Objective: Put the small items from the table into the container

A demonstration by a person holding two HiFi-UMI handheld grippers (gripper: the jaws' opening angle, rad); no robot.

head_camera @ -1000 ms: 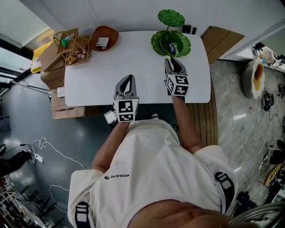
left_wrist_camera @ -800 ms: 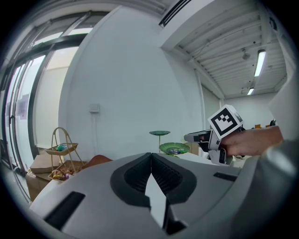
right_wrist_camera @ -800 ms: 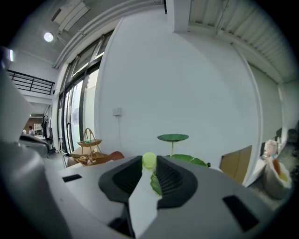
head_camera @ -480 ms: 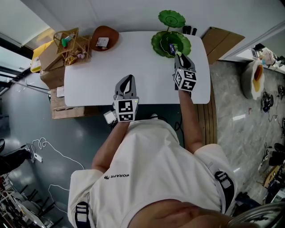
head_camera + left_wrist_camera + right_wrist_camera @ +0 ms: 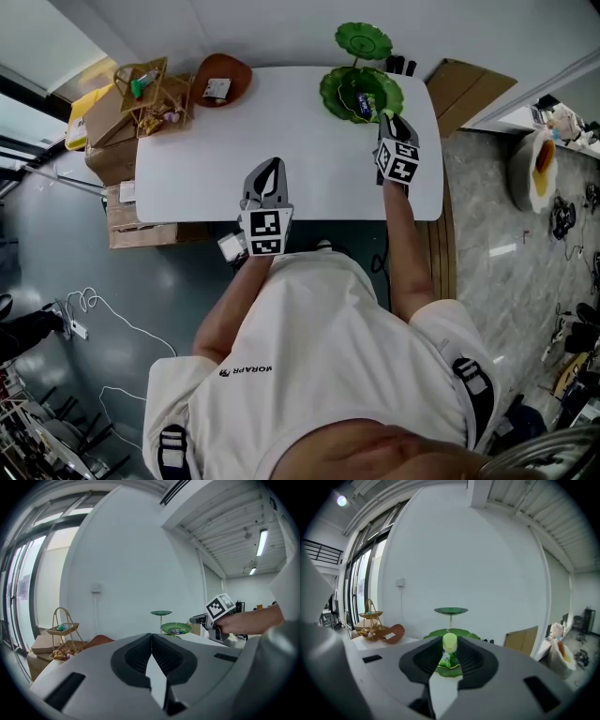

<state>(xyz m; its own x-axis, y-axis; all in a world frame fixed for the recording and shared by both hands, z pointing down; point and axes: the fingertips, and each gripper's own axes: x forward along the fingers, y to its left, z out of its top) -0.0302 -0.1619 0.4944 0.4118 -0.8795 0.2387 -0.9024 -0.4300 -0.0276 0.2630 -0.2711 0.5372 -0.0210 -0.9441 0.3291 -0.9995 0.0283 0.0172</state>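
Here, the right gripper (image 5: 383, 118) has its fingers closed part-way on a small bottle (image 5: 449, 651). The bottle is upright, pale green cap uppermost, and is held at the near rim of the green tiered dish (image 5: 330, 92). That dish stands at the far right corner of the white bench (image 5: 281, 131). Its wide lower tray carries a small dark packet (image 5: 362, 101), and a smaller upper tray (image 5: 362, 39) sits on a thin stem above.

The left gripper (image 5: 270, 169) hangs over the middle of the bench's near edge. Its fingers are pressed together with nothing between them (its own view shows the tips meeting).

A brown bowl (image 5: 221, 79) holding a white card (image 5: 216, 89) sits on the far edge toward the left corner. A gold wire basket stand (image 5: 148, 92) stands just beside that corner, above stacked cardboard boxes (image 5: 112, 141). The person holding both grippers wears a white shirt (image 5: 319, 356).
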